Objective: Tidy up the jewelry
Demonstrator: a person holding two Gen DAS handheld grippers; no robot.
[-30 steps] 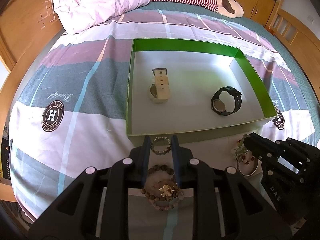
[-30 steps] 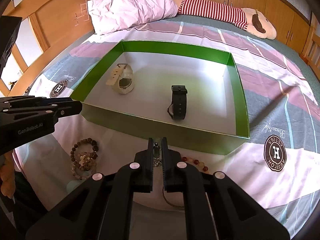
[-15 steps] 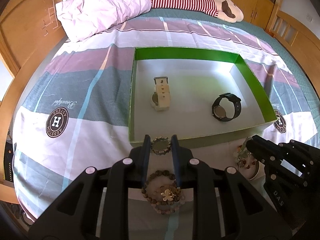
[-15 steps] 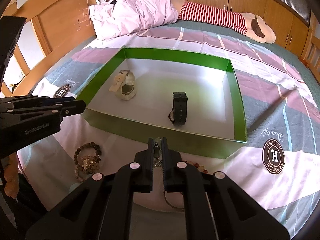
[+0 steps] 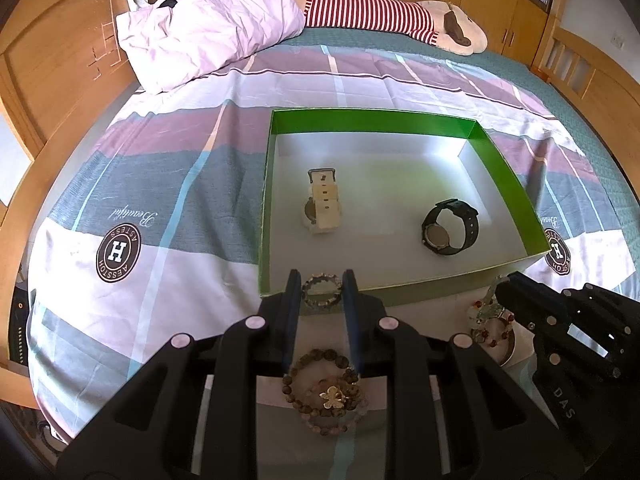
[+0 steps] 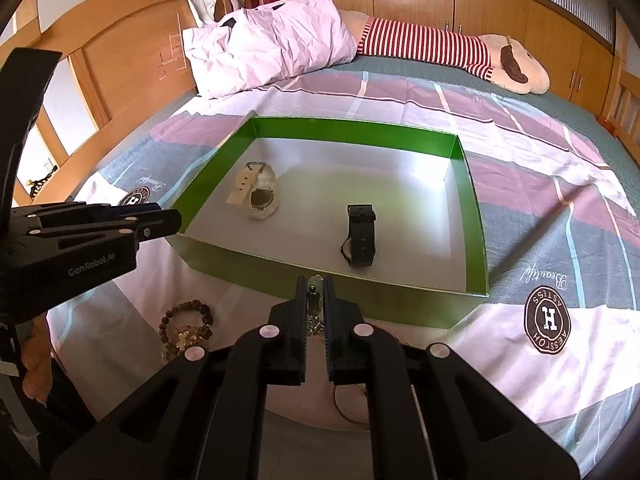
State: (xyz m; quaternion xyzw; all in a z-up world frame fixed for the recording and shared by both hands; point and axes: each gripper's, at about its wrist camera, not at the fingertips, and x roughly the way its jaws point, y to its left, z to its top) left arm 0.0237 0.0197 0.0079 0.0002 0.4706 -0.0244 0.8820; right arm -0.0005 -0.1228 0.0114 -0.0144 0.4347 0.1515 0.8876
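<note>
On the bed's striped purple, grey and white sheet [image 5: 192,184], a shallow rectangular green-walled box with a pale floor [image 5: 500,176] is laid open. Inside it, a cream-strapped wristwatch [image 5: 322,206] is seen toward the left and a black-strapped wristwatch [image 5: 450,228] toward the right, well apart from each other and from the walls, so much of the pale floor between them is bare.

Just in front of the box's near wall, a small ring-shaped beaded bracelet [image 5: 322,291] is pinched between the fingers of the left gripper [image 5: 320,290], and is held above the sheet at about the height of the wall's edge. Below that gripper, a dark brown beaded bracelet with a gold flower charm [image 5: 324,384] is left lying on the sheet, overlapping a paler bead strand.

The right gripper [image 6: 314,292] is pressed nearly together on a silver chain piece with small pendants [image 6: 314,306], close before the near wall. Under it, a thin metal bangle [image 6: 340,404] is partly hidden. A pink pillow [image 5: 212,32] and a red-striped plush toy [image 5: 372,12] are seen far beyond the box.
</note>
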